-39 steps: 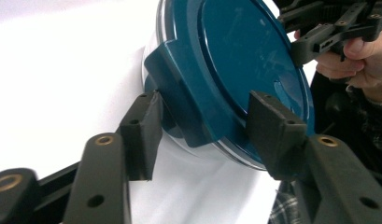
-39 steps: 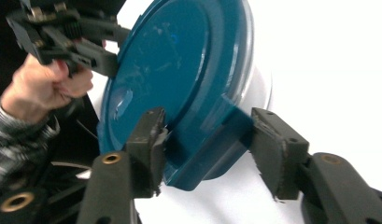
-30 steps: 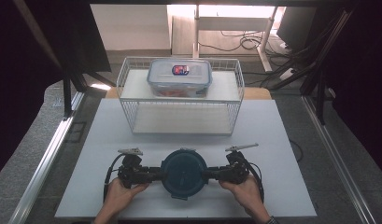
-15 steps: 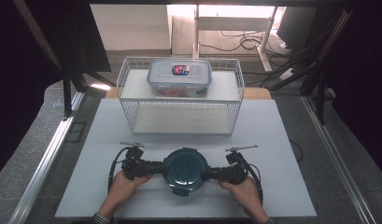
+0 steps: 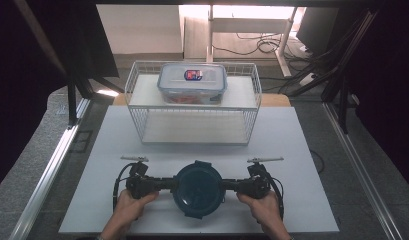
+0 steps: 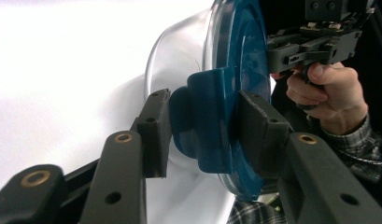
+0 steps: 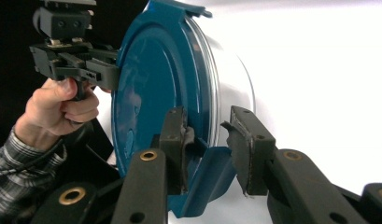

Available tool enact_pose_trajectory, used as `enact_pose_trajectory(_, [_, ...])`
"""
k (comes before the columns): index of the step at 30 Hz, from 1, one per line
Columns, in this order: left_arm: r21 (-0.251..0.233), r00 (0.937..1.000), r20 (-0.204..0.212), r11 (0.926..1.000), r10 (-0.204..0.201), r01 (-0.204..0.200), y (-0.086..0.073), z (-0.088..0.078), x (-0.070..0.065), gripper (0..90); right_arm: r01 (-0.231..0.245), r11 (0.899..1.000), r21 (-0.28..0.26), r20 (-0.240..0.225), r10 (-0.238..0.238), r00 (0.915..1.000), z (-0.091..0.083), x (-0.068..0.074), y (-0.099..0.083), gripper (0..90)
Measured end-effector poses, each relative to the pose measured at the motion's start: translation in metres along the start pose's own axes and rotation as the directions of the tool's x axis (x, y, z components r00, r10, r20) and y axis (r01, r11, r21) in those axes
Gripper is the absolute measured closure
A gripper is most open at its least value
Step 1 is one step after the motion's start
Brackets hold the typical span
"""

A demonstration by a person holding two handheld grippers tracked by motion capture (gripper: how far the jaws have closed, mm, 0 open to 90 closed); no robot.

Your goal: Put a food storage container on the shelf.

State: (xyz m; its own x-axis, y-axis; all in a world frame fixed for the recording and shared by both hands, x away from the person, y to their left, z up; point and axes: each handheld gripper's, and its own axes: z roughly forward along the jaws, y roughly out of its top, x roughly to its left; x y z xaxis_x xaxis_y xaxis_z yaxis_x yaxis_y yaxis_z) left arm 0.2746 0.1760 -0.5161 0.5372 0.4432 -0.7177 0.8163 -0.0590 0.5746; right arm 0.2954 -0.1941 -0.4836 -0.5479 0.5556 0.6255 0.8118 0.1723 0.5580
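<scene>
Two grippers are working on a round bowl with a blue lid (image 5: 198, 189), sitting on the white table (image 5: 302, 150) near the person. The left gripper (image 6: 205, 128) is squeezing one lid flap, its jaws just closing. The right gripper (image 7: 209, 149) is closing round the other flap (image 7: 205, 179); I cannot tell if both pads are touching. Next, both flaps probably need flipping evenly. Behind, a wire basket (image 5: 252, 90) is holding a plastic box (image 5: 192, 82), with dark curtains and cables around.

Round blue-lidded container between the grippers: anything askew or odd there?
Nothing is spilled or broken. The round container sits flat on the white table, lid on. One oddity: in the right gripper view its latch flap is swung outward between the jaws, unlike the left latch.
</scene>
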Motion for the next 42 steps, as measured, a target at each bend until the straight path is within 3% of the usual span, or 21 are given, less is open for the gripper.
enact_pose_trajectory(3, [-0.005, 0.9982, -0.028, 0.9985, 0.054, -0.054, -0.005, -0.002, -0.012, 58.0, 0.040, 0.999, 0.004, 0.022, -0.041, 0.9989, -0.003, 0.010, -0.005, 64.9])
enact_pose_trajectory(5, [0.001, 0.9951, -0.047, 0.9962, 0.087, -0.087, -0.005, -0.002, -0.019, 58.0, 0.064, 0.998, 0.008, 0.049, -0.064, 0.9968, -0.004, 0.014, -0.011, 57.6])
enact_pose_trajectory(7, [0.010, 0.9929, -0.053, 0.9943, 0.107, -0.106, -0.006, -0.002, -0.021, 58.0, 0.049, 0.999, 0.012, 0.051, -0.049, 0.9975, -0.005, 0.012, -0.012, 52.7])
enact_pose_trajectory(8, [0.009, 0.9936, -0.051, 0.9950, 0.100, -0.100, -0.008, -0.002, -0.021, 58.0, 0.031, 0.999, 0.016, 0.037, -0.032, 0.9988, -0.004, 0.008, -0.014, 48.8])
enact_pose_trajectory(9, [0.009, 0.9941, -0.048, 0.9953, 0.097, -0.097, -0.009, -0.003, -0.019, 57.9, -0.030, 0.999, 0.024, -0.018, 0.031, 0.9994, -0.003, -0.001, -0.019, 46.9])
enact_pose_trajectory(10, [0.006, 0.9964, -0.046, 0.9975, 0.071, -0.071, -0.011, -0.004, -0.015, 57.8, -0.050, 0.998, 0.028, -0.041, 0.051, 0.9979, -0.001, -0.004, -0.022, 47.0])
enact_pose_trajectory(14, [0.005, 0.9977, -0.041, 0.9986, 0.054, -0.053, -0.013, -0.006, -0.012, 57.6, -0.056, 0.998, 0.023, -0.094, 0.058, 0.9939, 0.003, -0.004, -0.028, 55.3])
enact_pose_trajectory(17, [-0.002, 0.9987, -0.039, 0.9994, 0.034, -0.034, -0.017, -0.008, -0.010, 57.6, -0.033, 0.999, 0.023, -0.078, 0.034, 0.9963, 0.004, 0.000, -0.024, 55.9])
enact_pose_trajectory(22, [-0.005, 0.9991, -0.042, 1.0000, 0.000, 0.000, -0.019, -0.009, -0.009, 57.6, -0.044, 0.999, 0.007, -0.073, 0.045, 0.9963, 0.006, 0.003, -0.021, 56.5])
enact_pose_trajectory(25, [0.001, 0.9981, -0.061, 0.9999, 0.011, -0.011, -0.017, -0.007, -0.012, 57.8, -0.014, 1.000, -0.018, -0.053, 0.013, 0.9985, 0.004, 0.007, -0.020, 56.7])
enact_pose_trajectory(26, [0.001, 0.9978, -0.064, 0.9999, 0.015, -0.015, -0.016, -0.006, -0.013, 57.5, 0.021, 0.999, -0.032, -0.021, -0.022, 0.9995, 0.002, 0.011, -0.017, 56.5])
enact_pose_trajectory(29, [-0.009, 0.9978, -0.063, 0.9997, 0.022, -0.023, -0.012, -0.005, -0.015, 57.5, 0.029, 0.999, -0.043, -0.020, -0.030, 0.9993, -0.002, 0.010, -0.013, 56.5])
enact_pose_trajectory(34, [-0.027, 0.9944, -0.083, 0.9973, 0.066, -0.069, 0.001, -0.010, -0.023, 57.2, 0.056, 0.996, -0.062, -0.021, -0.058, 0.9981, -0.006, 0.015, -0.005, 56.5])
enact_pose_trajectory(42, [-0.072, 0.9886, -0.099, 0.9901, 0.113, -0.121, 0.028, -0.028, -0.036, 56.9, 0.139, 0.986, -0.090, -0.004, -0.140, 0.9901, -0.016, 0.036, 0.033, 56.4])
